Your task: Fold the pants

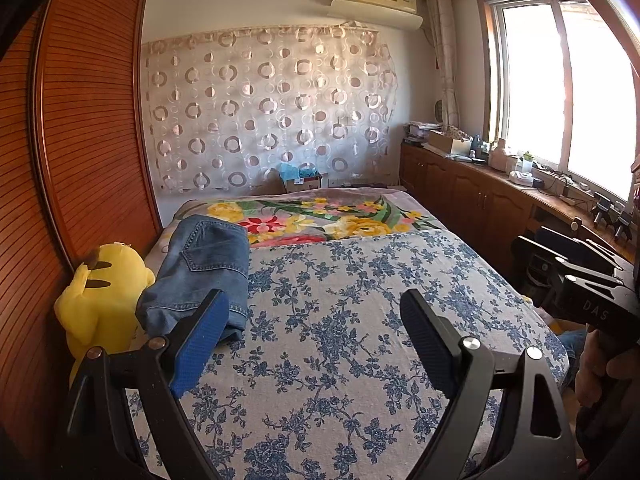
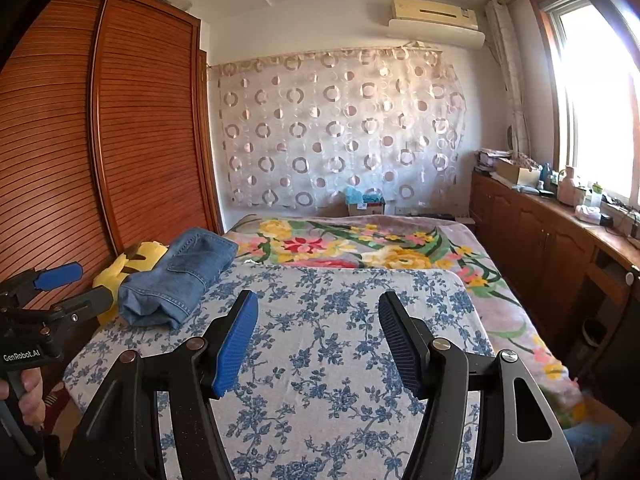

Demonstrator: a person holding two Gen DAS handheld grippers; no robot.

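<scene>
Jeans point(image 1: 204, 268): folded bundle, far-left bed point(image 1: 360, 320) edge, against plush point(image 1: 100, 300); likely set aside as finished. Left gripper point(image 1: 314, 320), right gripper point(image 2: 318, 336): both spread, empty, held above bedspread, apart from jeans.

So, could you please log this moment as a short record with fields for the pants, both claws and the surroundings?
pants: folded jeans lying at the left edge of the bed, against the yellow plush toy
left claw: left claw open, holding nothing, above the blue floral sheet
right claw: right claw open, holding nothing, above the same sheet
contact: neither claw touches the jeans
surroundings: wooden wardrobe left of the bed, window to the right
</scene>
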